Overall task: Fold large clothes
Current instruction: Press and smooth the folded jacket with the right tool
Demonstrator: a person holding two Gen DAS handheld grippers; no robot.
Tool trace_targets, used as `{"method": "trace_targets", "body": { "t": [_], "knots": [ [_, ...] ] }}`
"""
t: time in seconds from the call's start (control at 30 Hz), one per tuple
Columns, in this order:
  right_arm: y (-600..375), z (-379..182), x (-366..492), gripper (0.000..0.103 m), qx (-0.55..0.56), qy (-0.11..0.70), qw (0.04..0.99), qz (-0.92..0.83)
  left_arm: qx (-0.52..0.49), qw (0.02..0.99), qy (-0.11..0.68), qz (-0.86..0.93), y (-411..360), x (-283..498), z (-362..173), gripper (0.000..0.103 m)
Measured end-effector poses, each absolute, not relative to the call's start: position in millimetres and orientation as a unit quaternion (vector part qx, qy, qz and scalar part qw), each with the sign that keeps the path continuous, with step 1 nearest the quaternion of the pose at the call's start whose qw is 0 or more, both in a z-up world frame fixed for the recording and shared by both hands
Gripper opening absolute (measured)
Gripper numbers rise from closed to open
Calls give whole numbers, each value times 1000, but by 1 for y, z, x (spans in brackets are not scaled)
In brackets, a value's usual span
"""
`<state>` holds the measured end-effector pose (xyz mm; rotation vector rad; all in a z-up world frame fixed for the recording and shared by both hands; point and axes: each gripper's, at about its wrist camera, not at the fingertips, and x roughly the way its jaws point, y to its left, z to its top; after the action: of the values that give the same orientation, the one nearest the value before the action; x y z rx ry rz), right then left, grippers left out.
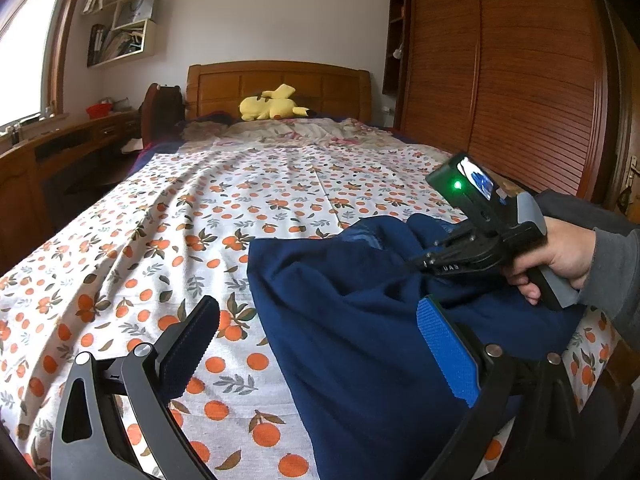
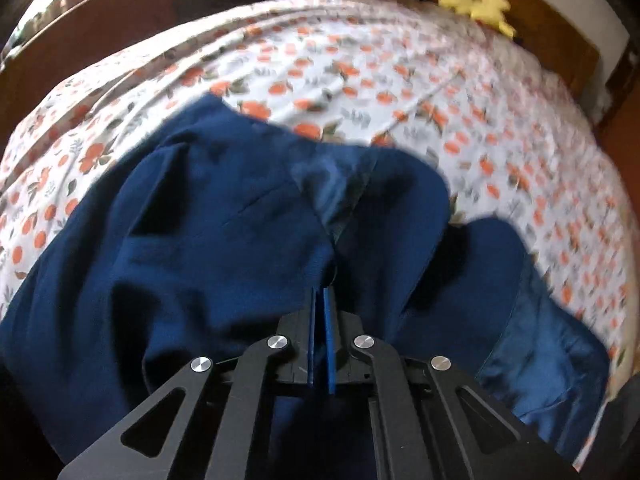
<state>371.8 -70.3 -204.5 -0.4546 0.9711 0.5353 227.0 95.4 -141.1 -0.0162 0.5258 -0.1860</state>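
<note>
**Bedroom, bed with one navy garment and two hand-held grippers**

Landmark: the bed [image 1: 168, 216], covered by a white sheet printed with oranges and leaves. All places are given from it.

1. Window [image 1: 24, 52]. Left of the bed, bright, in a wooden frame.
2. Desk [image 1: 60, 148]. Left of the bed, below the window, dark wood, running along the wall.
3. Wall shelves [image 1: 128, 24]. Above the desk, left of the headboard, holding books and papers.
4. Left gripper [image 1: 316, 356]. Over the near end of the bed, jaws wide apart, nothing between them. One finger [image 1: 188, 348] stands over bare sheet; the other, with a blue pad, stands over the cloth.
5. Headboard [image 1: 280, 84]. Far end of the bed, brown wood.
6. Yellow soft toy [image 1: 272, 104]. Lying at the head of the bed, against the headboard.
7. Navy garment [image 1: 360, 320]. Bunched and creased on the near right part of the bed, lying on the sheet. A lighter blue lining shows at its right edge in the right wrist view.
8. Right gripper [image 2: 320, 300]. Over the garment, pointing steeply down into it, jaws closed together. A fold of the cloth rises to the tips; whether it is pinched there cannot be told, as the view is blurred.
9. Hand [image 1: 560, 256]. Right side of the bed, in a grey sleeve, gripping the right gripper's handle.
10. Wardrobe [image 1: 520, 80]. Right of the bed, slatted brown doors.
</note>
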Motion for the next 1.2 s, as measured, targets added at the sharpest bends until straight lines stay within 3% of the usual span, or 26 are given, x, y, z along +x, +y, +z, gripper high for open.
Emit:
{"method": "trace_targets", "body": {
  "t": [0.3, 0.6, 0.63, 0.7, 0.73, 0.93, 1.2],
  "knots": [
    [-50, -167, 407, 2, -216, 374, 872, 231, -10, 960, 262, -95, 95, 226, -142, 100],
    [-16, -184, 420, 4, -229, 375, 860, 260, -12, 958, 271, -96, 97, 233, -146, 100],
    [-18, -185, 420, 6, -227, 375, 862, 255, -12, 958, 272, -96, 95, 233, -147, 100],
    [-24, -182, 418, 23, -218, 373, 868, 245, -11, 958, 270, -97, 94, 234, -146, 100],
    [-33, -178, 419, 37, -208, 373, 873, 234, -10, 958, 269, -98, 92, 234, -146, 100],
    [-91, -152, 415, 42, -177, 361, 892, 209, -2, 959, 264, -104, 81, 234, -144, 100],
    [-199, -157, 416, 46, -144, 387, 902, 126, 5, 959, 261, -110, 69, 233, -144, 100]
  ]
}}
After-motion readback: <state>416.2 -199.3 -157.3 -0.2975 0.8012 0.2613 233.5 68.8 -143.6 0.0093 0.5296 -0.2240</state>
